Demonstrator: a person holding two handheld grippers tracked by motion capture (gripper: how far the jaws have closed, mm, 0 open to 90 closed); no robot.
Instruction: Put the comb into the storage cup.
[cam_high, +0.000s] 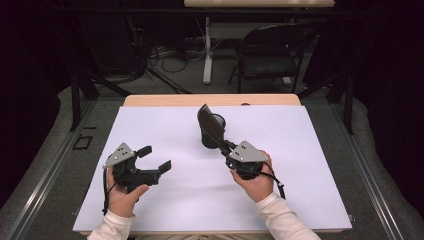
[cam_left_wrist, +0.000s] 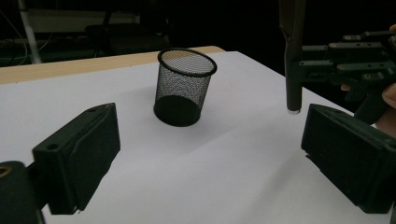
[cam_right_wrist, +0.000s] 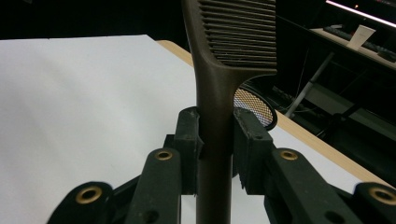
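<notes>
White-covered surface (cam_high: 165, 200) in high view: right tool (cam_high: 223, 145) clenched on dark brown plastic comb (cam_high: 209, 124), comb tilted up just beside black wire-mesh cup (cam_high: 212, 134); left tool (cam_high: 155, 159) released, well apart; left gripper view: cup (cam_left_wrist: 183, 86) upright ahead, comb handle (cam_left_wrist: 293, 60) vertical above surface; right gripper view: pads (cam_right_wrist: 188, 135) pinch comb handle (cam_right_wrist: 215, 116), cup rim (cam_right_wrist: 259, 108) behind.

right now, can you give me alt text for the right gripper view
The right gripper is shut on the handle of a dark brown comb, whose toothed head rises to the top of the picture. Behind it lie a white table and part of a black mesh cup.
</notes>
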